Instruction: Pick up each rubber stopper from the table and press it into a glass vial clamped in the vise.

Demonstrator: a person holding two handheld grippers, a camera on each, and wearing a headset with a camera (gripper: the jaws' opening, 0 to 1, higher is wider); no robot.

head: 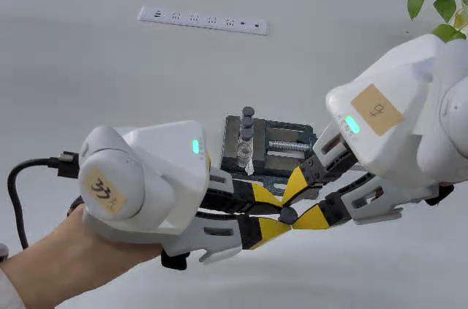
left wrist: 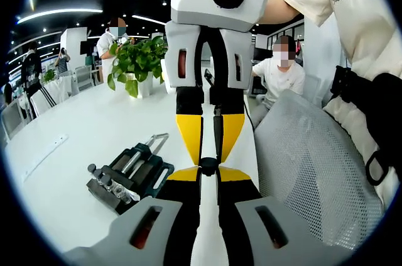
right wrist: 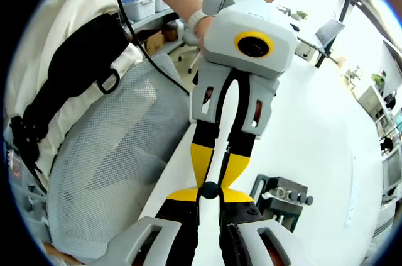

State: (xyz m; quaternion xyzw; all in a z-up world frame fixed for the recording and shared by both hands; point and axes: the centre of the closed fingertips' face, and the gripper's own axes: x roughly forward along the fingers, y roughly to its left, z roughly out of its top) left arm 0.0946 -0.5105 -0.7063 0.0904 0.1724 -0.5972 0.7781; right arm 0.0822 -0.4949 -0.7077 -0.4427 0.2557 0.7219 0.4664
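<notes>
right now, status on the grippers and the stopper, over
Left gripper and right gripper tip to tip, both pinching one rubber stopper. Vise with vials just beyond, untouched. Path to it open.

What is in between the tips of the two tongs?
A small dark rubber stopper, right where the left tongs and right tongs meet tip to tip. All three views show it.

Power strip [head: 203,20], plant [head: 442,4], mesh chair [left wrist: 314,159]

desk [head: 110,75]: white, smooth, matt | vise [head: 292,132]: dark matt metal, bright screw | glass vials [head: 244,154]: clear, glossy | rubber stopper [head: 288,215]: dark, matt | left gripper [head: 284,217] shell: glossy white plastic | chair back [left wrist: 314,165]: grey mesh cloth
</notes>
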